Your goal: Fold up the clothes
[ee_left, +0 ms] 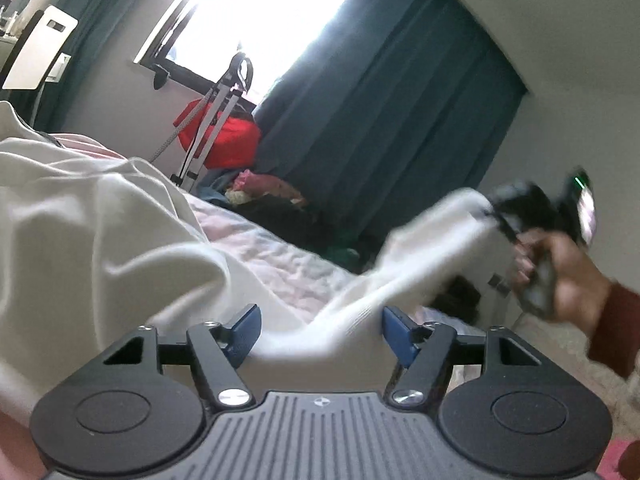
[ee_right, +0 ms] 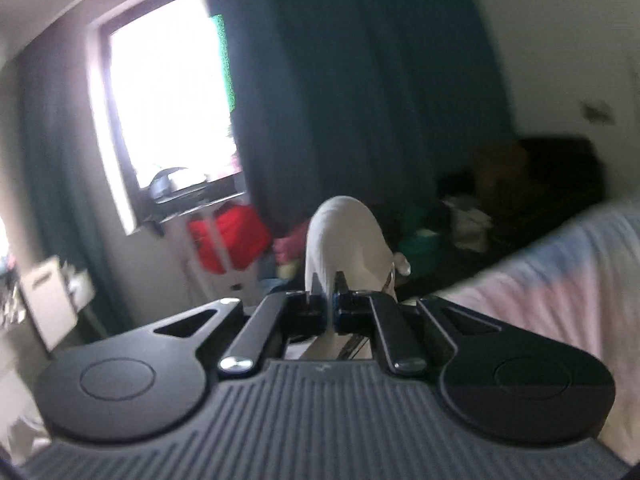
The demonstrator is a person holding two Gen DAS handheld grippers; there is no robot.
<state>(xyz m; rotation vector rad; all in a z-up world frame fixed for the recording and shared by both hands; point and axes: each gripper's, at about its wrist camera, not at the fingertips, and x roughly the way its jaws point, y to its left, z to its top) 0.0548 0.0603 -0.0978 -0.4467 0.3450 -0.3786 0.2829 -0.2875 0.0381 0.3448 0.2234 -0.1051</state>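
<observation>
A white garment [ee_left: 100, 216] lies bunched over the bed at the left of the left wrist view. One part of it stretches right and up to my right gripper [ee_left: 490, 210], which is shut on its end. My left gripper [ee_left: 320, 322] is open, its blue pads [ee_left: 244, 330] apart, with the white cloth lying between them. In the right wrist view my right gripper [ee_right: 332, 294] is shut on a fold of the white garment [ee_right: 344, 236], which stands up in front of the jaws.
The bed has a pale pink and blue cover [ee_left: 272, 256] [ee_right: 560, 280]. Dark teal curtains [ee_left: 392, 112] and a bright window [ee_left: 260, 16] are behind. A red bag [ee_left: 228, 140] on a metal stand and a pile of clothes [ee_left: 272, 196] sit beyond the bed.
</observation>
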